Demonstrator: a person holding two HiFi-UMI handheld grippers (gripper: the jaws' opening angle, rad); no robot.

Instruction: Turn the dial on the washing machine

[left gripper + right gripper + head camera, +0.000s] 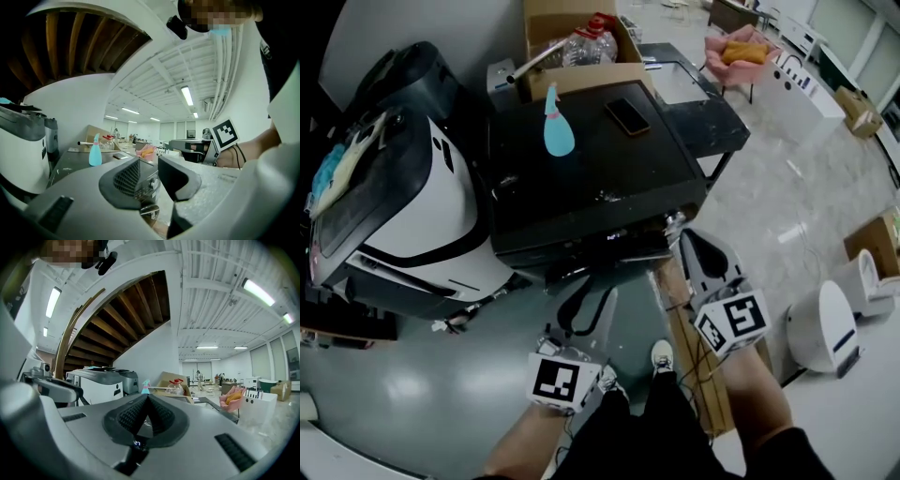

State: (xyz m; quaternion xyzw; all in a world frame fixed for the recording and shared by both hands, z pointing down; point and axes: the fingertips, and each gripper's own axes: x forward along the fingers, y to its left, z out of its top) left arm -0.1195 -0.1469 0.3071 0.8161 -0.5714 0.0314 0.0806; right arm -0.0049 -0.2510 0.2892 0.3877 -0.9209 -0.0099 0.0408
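Observation:
The washing machine (581,183) is a black top-loader in the middle of the head view. Its front control panel faces me, and in the left gripper view a small silver dial (151,183) shows on it. My left gripper (589,302) hangs in front of the panel, a little below it. Its jaws (149,165) stand apart, framing the dial from a distance without touching it. My right gripper (684,236) is by the machine's front right corner, its jaws (147,398) shut tip to tip on nothing.
A blue spray bottle (558,127) and a phone (627,116) lie on the machine's lid. A large white-and-black machine (403,206) stands close on the left. Behind are a cardboard box (572,42) with plastic bottles and a pink chair (741,52). A wooden plank (698,366) lies on the floor.

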